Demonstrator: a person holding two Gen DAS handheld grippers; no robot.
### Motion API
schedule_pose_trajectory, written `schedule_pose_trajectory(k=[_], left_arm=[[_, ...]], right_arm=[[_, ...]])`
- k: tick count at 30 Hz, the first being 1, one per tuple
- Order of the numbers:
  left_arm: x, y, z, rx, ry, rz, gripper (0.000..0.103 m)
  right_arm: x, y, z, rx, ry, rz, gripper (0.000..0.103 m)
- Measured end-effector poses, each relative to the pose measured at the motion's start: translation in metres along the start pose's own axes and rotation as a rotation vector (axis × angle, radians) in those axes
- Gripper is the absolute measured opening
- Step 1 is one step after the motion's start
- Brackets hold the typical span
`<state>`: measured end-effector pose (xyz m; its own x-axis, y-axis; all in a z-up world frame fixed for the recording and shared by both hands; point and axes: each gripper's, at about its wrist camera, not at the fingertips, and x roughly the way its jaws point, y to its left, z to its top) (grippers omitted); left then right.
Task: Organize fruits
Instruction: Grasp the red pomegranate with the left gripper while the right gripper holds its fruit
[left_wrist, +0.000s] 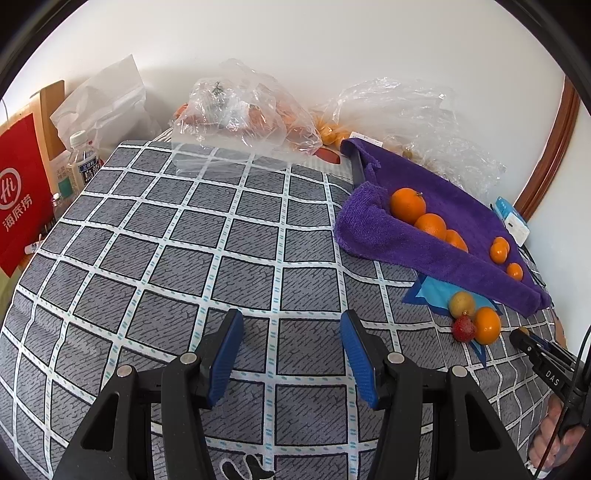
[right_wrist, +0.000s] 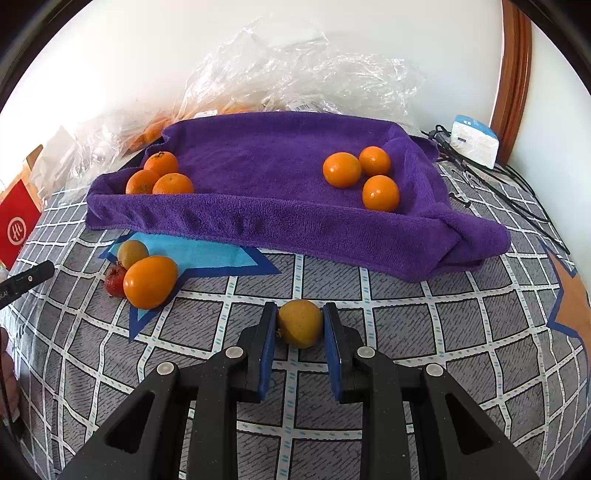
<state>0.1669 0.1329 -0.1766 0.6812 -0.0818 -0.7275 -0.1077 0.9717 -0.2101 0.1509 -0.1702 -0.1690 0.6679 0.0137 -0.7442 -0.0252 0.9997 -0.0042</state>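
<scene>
Yellowish round fruit (right_wrist: 300, 323), smooth and slightly blotched, sits clamped in the right tool (right_wrist: 300, 325) just above the checked bench (right_wrist: 406, 332) near the purple towel (right_wrist: 258, 162); lift it clear of the towel's near rim before placing, left tool (left_wrist: 291, 354) apart, empty.

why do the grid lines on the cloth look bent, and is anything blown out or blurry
Both views: fisheye bends the cloth grid, and black corners frame the image. Left wrist: the wall is washed out; the fingers are sharp. Right wrist: glare on the plastic bags; the fruit between the fingers stays crisp.
</scene>
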Motion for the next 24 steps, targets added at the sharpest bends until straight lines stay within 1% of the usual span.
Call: schedule_pose_trajectory(k=[4,7,8,9,10,14,16,20,24], left_arm=[[0.001,0.003,0.002,-0.012,-0.001,-0.005,0.052],[0.0,0.001,0.002,-0.006,0.007,0.023,0.052],[-0.002,-0.002,0.0,0.001,0.018,0.03,0.05],[-0.004,-0.006,-0.001,0.012,0.028,0.022,0.05],[-0.008,-0.013,-0.003,0.031,0.034,0.004,0.05],[-0.016,-0.045,-0.009,0.118,0.008,-0.031,0.052],[-0.012,-0.064,-0.012,0.149,0.024,-0.047,0.052],[-0.004,-0.093,-0.012,0.173,0.046,-0.1,0.052],[0.004,-0.117,-0.011,0.229,0.062,-0.118,0.052]], right_arm=[[-0.003,-0.003,-0.001,0.013,-0.02,0.022,0.024],[-0.007,-0.001,-0.002,0.002,-0.037,0.007,0.024],[-0.009,-0.001,-0.003,-0.002,-0.044,0.006,0.024],[-0.012,-0.001,-0.005,-0.009,-0.049,0.005,0.024],[-0.014,-0.001,-0.007,-0.016,-0.052,0.002,0.024],[-0.02,-0.009,-0.012,-0.025,-0.06,-0.014,0.025],[-0.021,-0.015,-0.014,-0.017,-0.055,-0.023,0.024],[-0.027,-0.024,-0.017,-0.021,-0.066,-0.04,0.025],[-0.028,-0.031,-0.02,-0.005,-0.062,-0.04,0.025]])
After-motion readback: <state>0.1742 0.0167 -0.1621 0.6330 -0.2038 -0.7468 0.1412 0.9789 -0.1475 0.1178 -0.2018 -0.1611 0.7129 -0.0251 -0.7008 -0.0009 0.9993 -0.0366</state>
